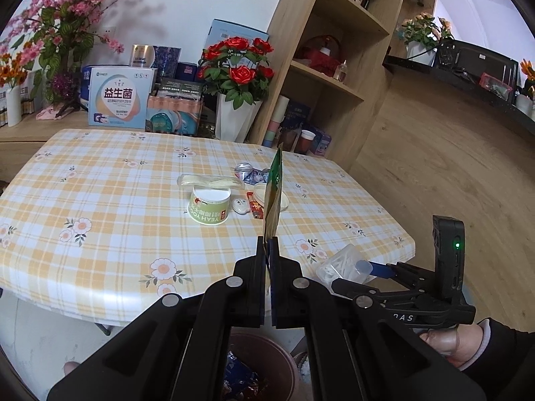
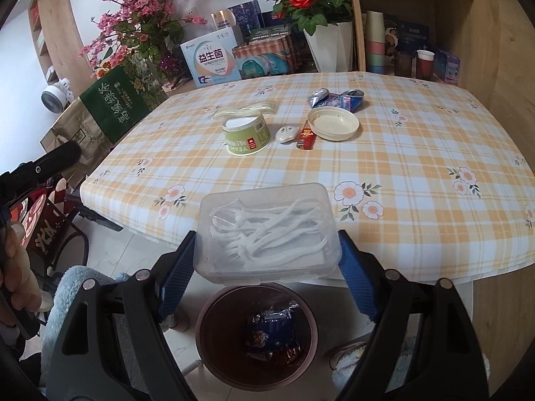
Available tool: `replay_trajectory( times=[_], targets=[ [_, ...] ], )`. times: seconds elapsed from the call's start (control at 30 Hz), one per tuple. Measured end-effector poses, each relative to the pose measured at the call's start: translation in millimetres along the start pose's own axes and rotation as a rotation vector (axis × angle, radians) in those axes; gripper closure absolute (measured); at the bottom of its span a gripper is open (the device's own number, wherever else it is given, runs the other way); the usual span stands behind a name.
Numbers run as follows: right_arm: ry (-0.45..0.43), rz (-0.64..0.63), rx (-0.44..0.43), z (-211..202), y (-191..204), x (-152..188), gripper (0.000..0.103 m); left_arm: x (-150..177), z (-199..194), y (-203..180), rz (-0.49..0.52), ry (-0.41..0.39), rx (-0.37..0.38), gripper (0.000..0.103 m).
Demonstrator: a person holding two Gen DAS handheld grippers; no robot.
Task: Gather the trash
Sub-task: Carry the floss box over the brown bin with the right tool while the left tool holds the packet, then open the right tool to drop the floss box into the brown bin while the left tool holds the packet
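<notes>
I've got a flat green-and-brown tea pouch [image 1: 273,193] pinched upright, edge-on, off the tabletop's [image 2: 401,153] near edge. Clear plastic box of white floss picks [image 2: 267,234] is clamped level, just past the near edge above a brown trash bin [image 2: 214,341] on the floor, wrappers inside. Mid-tabletop cluster: green yogurt cup [image 2: 246,135] upside down, clear cutlery packet [image 2: 245,110] behind it, small white cap [image 2: 286,133], red lighter [image 2: 305,139], cream lid [image 2: 333,123] rim-up, crushed can [image 2: 336,98] toward the far edge.

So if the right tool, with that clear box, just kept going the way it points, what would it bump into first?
Probably the checked tablecloth: the right tool tilts down toward the table's near edge. Its clear plastic box would land there, short of the green tub. Depth is uncertain.
</notes>
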State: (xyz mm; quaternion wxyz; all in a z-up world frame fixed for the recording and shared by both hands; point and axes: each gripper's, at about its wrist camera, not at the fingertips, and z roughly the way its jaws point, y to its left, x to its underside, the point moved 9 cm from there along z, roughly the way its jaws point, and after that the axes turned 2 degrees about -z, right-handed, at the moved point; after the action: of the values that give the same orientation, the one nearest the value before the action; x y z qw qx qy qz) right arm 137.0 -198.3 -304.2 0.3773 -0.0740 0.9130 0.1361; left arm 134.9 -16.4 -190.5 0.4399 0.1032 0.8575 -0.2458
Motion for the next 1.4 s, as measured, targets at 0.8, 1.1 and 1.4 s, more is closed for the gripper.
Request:
replay_trajectory(
  times=[0.8,1.1,1.4],
  targets=[
    [0.028,-0.054,-0.035,-16.3,31.1,31.6,0.023,21.5,-46.7,4.1,-0.033,-0.032,-0.037,0.101],
    [0.068,-0.07,-0.054,-4.5,38.3,43.2,0.023,27.6,-40.4,8.8,-0.046,-0.015,-0.039,0.101],
    [0.032,-0.086,-0.059,-10.2,44.7,36.4,0.012,30.0,-39.4,9.6,-0.05,-0.007,-0.036,0.101]
  ],
)
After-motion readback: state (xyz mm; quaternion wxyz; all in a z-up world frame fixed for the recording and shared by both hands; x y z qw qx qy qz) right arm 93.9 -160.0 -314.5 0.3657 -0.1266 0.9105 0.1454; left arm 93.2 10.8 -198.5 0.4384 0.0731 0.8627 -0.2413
